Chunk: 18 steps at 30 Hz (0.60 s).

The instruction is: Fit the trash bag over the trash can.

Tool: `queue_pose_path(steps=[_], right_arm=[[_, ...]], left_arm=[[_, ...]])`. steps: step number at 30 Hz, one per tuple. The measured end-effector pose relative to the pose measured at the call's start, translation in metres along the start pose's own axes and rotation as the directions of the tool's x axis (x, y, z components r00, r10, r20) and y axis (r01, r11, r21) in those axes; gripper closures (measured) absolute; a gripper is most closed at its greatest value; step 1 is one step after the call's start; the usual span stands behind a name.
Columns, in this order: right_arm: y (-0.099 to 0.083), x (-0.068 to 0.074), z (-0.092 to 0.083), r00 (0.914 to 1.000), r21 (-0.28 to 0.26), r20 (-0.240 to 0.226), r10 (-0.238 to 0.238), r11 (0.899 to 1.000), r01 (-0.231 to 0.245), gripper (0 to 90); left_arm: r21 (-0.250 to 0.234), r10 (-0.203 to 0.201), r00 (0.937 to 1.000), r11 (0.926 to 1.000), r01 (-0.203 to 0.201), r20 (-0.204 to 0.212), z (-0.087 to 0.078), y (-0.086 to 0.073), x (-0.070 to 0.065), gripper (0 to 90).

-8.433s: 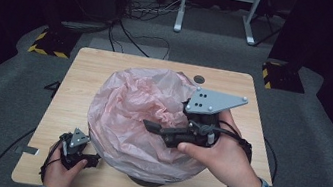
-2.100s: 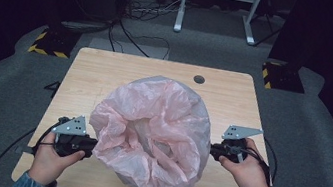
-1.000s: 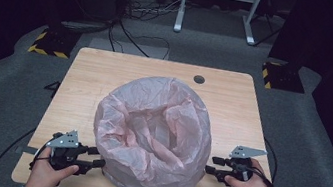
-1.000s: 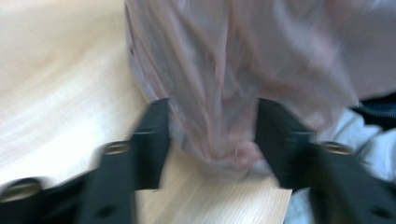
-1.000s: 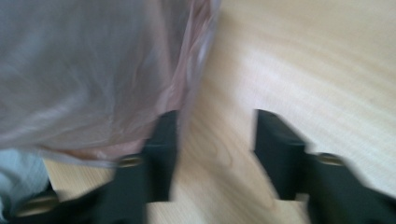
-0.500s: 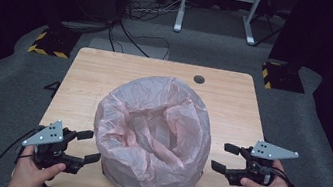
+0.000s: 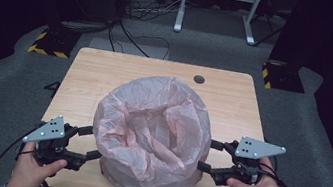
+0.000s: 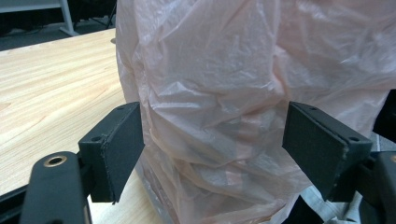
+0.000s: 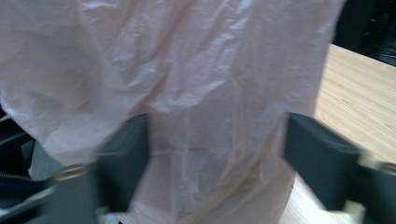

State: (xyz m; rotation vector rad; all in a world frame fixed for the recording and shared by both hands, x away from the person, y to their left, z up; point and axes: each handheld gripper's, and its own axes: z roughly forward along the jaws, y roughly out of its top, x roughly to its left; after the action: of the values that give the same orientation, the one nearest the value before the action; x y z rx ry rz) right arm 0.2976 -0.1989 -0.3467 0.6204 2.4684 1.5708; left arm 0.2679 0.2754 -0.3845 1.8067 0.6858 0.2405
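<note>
Grey carpet and dark equipment surround a light wooden tabletop (image 7: 107,74). On the near half of the tabletop stands a pink plastic bag (image 7: 153,132), pulled over a round container that is almost fully covered; the bag's mouth faces up and its film is crumpled. The left tongs (image 7: 90,143) are held just beside the bag's left side, low near the tabletop. Their jaws stand wide apart, and in the left gripper view the bag film lies between the pads without being pressed. The right tongs (image 7: 210,157) are held at the bag's right side. Their jaws have just been closing a little, but they are open too; in the right gripper view the bag's wall bulges between them, and the blur hides whether a pad touches it.
</note>
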Motion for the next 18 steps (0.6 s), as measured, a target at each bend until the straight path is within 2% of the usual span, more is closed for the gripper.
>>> queue_pose_path(steps=[3, 5, 7, 13, 18], right_arm=[[0.002, -0.005, 0.001, 0.9983, 0.001, -0.049, -0.030, 1.000, 0.030, 68.8], [0.003, -0.007, 0.002, 0.9979, 0.000, -0.054, -0.037, 0.999, 0.037, 81.6], [0.003, -0.008, 0.001, 0.9981, -0.001, -0.049, -0.036, 0.999, 0.036, 90.0], [0.004, -0.008, -0.004, 0.9992, 0.000, 0.010, -0.038, 0.999, 0.038, 90.0], [0.000, -0.015, -0.010, 0.9979, 0.007, 0.060, -0.024, 1.000, 0.024, 90.0]], left_arm=[[-0.005, -0.006, 1.0000, 1.0000, 0.006, 0.000, -0.002, 0.000, 0.001, 20.5], [-0.008, -0.009, 1.0000, 0.9999, 0.009, -0.002, -0.003, -0.001, 0.002, 20.5], [-0.014, -0.010, 1.0000, 0.9999, 0.010, -0.001, -0.004, -0.001, 0.002, 20.5], [-0.042, -0.018, 0.9998, 0.9989, 0.018, -0.001, -0.007, 0.002, 0.005, 19.2], [-0.072, -0.016, 0.9999, 0.9973, 0.016, 0.005, -0.010, 0.008, 0.006, 17.8]])
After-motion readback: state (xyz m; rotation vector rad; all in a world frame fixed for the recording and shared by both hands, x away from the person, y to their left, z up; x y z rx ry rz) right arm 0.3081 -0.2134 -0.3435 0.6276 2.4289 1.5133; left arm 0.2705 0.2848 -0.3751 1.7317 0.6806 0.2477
